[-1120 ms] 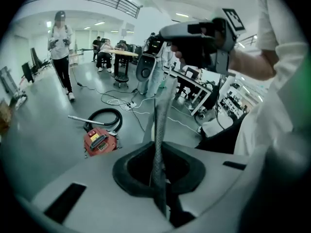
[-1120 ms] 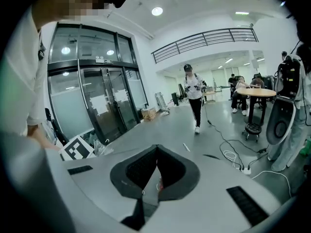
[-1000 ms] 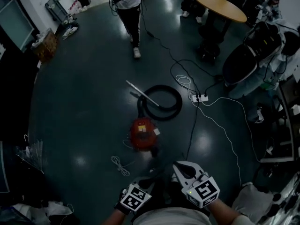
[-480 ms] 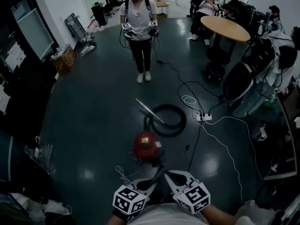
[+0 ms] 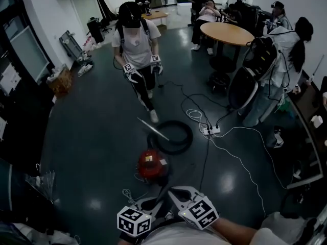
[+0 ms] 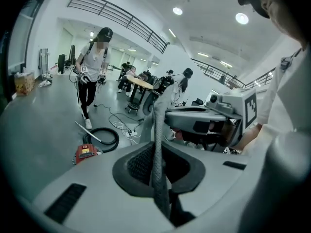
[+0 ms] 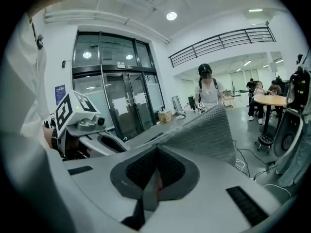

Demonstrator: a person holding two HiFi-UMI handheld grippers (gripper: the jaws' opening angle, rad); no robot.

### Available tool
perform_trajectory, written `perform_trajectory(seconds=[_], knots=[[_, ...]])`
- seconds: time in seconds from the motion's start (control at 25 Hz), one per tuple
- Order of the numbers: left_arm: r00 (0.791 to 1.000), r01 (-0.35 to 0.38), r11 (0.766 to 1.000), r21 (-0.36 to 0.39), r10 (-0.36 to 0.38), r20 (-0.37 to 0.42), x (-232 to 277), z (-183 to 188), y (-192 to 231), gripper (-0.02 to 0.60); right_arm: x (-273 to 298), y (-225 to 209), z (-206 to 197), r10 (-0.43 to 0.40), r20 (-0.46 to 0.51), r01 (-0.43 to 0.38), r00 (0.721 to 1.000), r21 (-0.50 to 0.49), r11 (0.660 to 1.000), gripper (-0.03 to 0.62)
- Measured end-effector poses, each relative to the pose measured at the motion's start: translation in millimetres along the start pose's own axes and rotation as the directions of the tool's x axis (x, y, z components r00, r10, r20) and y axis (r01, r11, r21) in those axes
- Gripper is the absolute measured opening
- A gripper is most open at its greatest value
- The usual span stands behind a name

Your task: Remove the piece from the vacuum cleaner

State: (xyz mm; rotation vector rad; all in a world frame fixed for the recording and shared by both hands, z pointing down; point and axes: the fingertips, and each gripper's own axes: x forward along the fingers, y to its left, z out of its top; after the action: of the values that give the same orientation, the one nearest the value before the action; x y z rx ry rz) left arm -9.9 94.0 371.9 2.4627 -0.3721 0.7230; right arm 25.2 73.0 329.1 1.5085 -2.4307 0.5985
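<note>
Red vacuum cleaner (image 5: 151, 164) is sitting on a dark glossy floor (image 5: 92, 137), ahead of both grippers and clear of them. Its black hose (image 5: 173, 151) is lying coiled just beyond it, with a silver wand (image 5: 153, 129) resting across the coil. The left gripper (image 6: 163, 95) is hovering close to the wearer's body, jaws pressed together on nothing. The right gripper (image 7: 216, 118) beside it is also looking closed and empty, though its pads are showing at an awkward angle. Another person (image 5: 137, 50) carrying grippers is walking beyond the hose.
</note>
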Motion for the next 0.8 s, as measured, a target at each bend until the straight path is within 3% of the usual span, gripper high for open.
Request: perform_trajectory(seconds=[0.2,0.8], knots=[[1.0,0.003,0.999,0.054,-0.003,0.002,3.8,0.1,-4.3,0.026,-4.0,0.7,-6.8,-0.029,0.002,0.029,1.0,-0.022,0.999,0.011],[1.0,-0.011,0.998,0.065,0.011,0.005,-16.3,-3.5,14.0,0.026,15.8,22.3,-6.9,-0.016,-0.034,0.015,0.999,-0.045,0.999,0.011]])
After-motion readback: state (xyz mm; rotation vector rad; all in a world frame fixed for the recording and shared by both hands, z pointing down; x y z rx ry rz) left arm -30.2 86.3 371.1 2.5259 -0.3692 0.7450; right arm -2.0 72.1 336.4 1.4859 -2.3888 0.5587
